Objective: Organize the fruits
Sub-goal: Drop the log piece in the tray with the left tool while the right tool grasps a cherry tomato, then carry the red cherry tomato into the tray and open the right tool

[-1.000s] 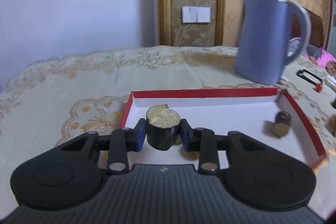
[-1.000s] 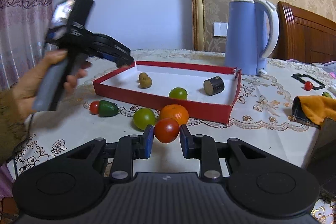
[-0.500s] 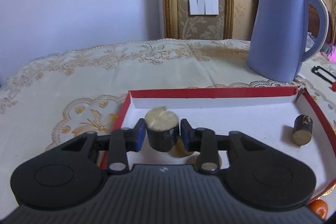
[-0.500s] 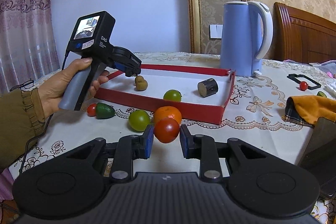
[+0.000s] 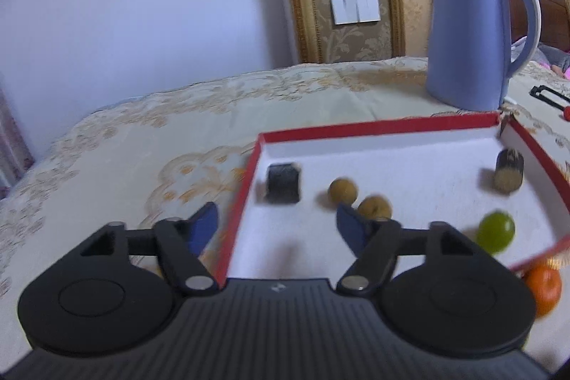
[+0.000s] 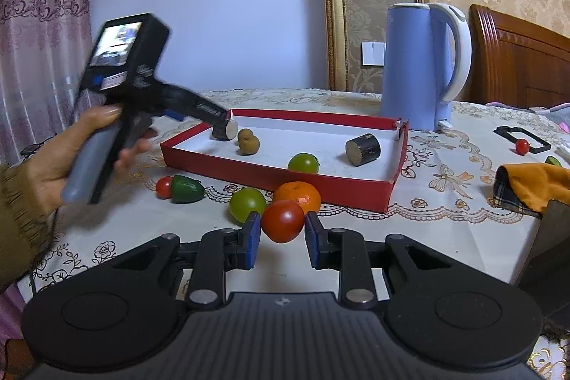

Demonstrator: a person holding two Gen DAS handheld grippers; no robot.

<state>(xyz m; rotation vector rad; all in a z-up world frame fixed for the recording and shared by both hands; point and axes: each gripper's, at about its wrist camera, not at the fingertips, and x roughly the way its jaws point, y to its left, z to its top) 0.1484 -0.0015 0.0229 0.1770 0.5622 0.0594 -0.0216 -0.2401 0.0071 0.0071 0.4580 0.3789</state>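
My left gripper (image 5: 276,214) hangs over the near left corner of the red tray (image 5: 377,130), its jaws opening with nothing between the pads. A dark cut cylinder (image 5: 283,182) lies free on the white tray floor just beyond the fingertips, also seen as the dark cylinder (image 6: 225,130) under the left gripper (image 6: 213,111) in the right wrist view. Two brown round fruits (image 5: 342,190), a green fruit (image 5: 496,232) and a second dark cylinder (image 5: 508,170) sit in the tray. My right gripper (image 6: 282,223) is shut on a red tomato (image 6: 283,227) in front of the tray.
An orange (image 6: 297,194) and a green fruit (image 6: 247,203) lie against the tray's front wall. A small red tomato (image 6: 163,187) and a dark green fruit (image 6: 187,189) rest further left. A blue kettle (image 6: 416,66) stands behind the tray, an orange cloth (image 6: 534,184) at right.
My left gripper has let go of the dark cylinder, which now lies in the tray's left corner. Its jaws have spread wide and it has drawn back. The right gripper has not moved.
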